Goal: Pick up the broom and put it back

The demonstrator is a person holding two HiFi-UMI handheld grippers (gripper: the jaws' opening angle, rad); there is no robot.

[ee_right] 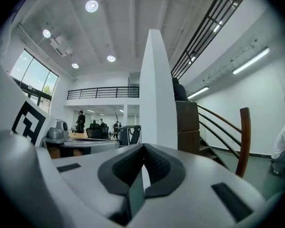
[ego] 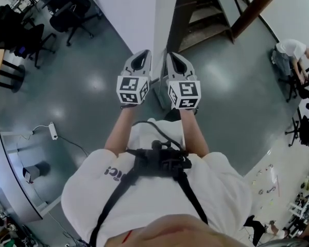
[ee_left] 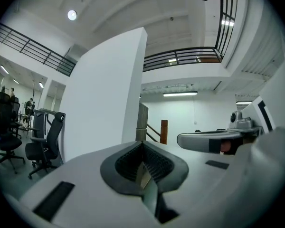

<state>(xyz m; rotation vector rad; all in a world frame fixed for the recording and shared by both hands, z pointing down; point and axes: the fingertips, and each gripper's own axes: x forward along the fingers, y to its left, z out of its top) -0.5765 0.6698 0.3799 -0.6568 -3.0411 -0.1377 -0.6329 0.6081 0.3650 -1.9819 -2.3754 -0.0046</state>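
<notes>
No broom shows in any view. In the head view my left gripper (ego: 142, 56) and right gripper (ego: 174, 57) are held up side by side, close together, pointing at the edge of a white pillar (ego: 159, 24). The left gripper view shows my left gripper (ee_left: 142, 144) shut, its dark pads meeting with nothing between them; the right gripper's body (ee_left: 211, 139) sits beside it. My right gripper (ee_right: 143, 147) is likewise shut and empty, facing the pillar (ee_right: 156, 94), with the left gripper's marker cube (ee_right: 31, 121) at its left.
A wooden staircase (ego: 206, 14) rises behind the pillar to the right. Office chairs (ego: 67, 14) stand at the far left. A person (ego: 293, 55) crouches at the far right. A power strip (ego: 53, 131) and cable lie on the grey floor by a curved desk (ego: 10, 174).
</notes>
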